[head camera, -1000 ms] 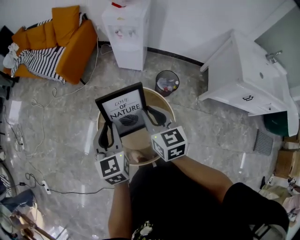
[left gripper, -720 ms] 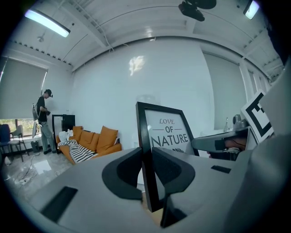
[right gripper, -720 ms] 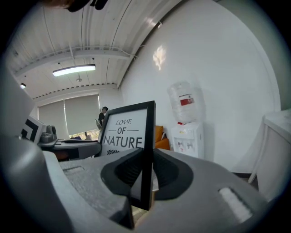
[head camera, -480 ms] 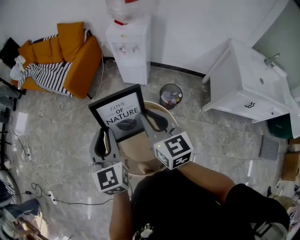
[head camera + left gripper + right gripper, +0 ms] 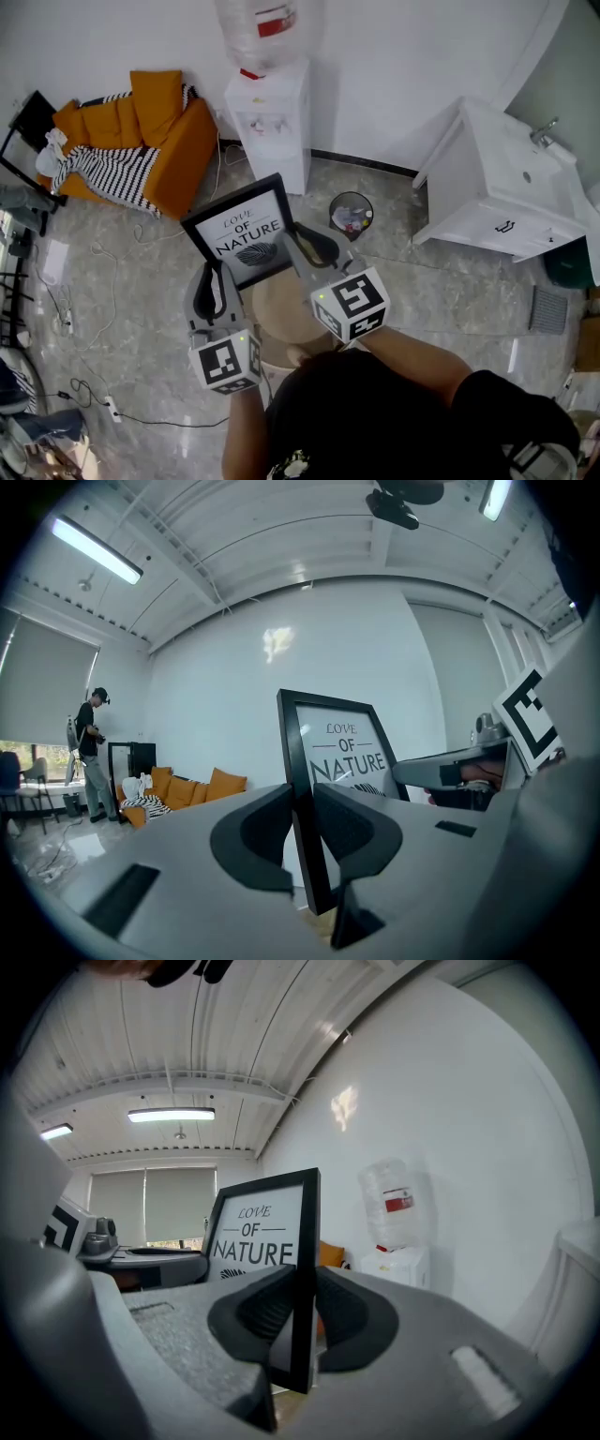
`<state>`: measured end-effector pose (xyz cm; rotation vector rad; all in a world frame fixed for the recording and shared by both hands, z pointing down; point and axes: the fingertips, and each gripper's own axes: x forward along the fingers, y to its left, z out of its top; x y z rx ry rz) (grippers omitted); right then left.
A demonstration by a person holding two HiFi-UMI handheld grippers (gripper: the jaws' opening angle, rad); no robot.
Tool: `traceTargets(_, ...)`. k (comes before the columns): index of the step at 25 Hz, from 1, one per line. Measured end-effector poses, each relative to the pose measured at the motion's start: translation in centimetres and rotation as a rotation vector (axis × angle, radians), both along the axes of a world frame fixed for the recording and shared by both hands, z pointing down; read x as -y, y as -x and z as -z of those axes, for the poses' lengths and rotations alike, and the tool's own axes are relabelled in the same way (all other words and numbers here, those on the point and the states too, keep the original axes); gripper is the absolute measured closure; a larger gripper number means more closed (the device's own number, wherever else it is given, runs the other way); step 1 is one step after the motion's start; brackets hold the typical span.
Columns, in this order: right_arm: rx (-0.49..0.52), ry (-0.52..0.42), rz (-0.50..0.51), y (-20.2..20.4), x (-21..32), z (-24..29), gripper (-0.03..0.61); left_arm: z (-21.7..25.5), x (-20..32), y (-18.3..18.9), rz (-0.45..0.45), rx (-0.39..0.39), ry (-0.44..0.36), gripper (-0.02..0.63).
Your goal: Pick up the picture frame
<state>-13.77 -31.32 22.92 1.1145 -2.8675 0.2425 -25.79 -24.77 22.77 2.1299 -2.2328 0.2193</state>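
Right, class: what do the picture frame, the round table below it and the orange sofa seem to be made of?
The picture frame has a thin black matte border, painted wood or plastic; the look cannot settle which. The round table is pale tan and dull, probably wood, though no grain shows. The sofa is orange fabric, with soft, rumpled cushions.

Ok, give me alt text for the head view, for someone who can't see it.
Seen from above, a left tool and a right tool grip the side edges of a black frame reading LOVE OF NATURE, over a round table. Beyond stand an orange sofa, a water dispenser and a bin.
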Motion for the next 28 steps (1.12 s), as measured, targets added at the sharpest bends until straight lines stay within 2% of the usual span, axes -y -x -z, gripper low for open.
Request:
traceTargets(14, 0.056, -0.126, 0.024, 1.4, 1.5, 8.6, 0.514, 8.7, 1.5, 1.4, 0.015, 0.082, -0.133, 0.529)
traceTargets(28, 0.061, -0.198, 0.072, 1.3, 1.5, 13.0, 0.512, 13.2, 1.4, 1.1, 0.007, 0.1, -0.201, 0.529)
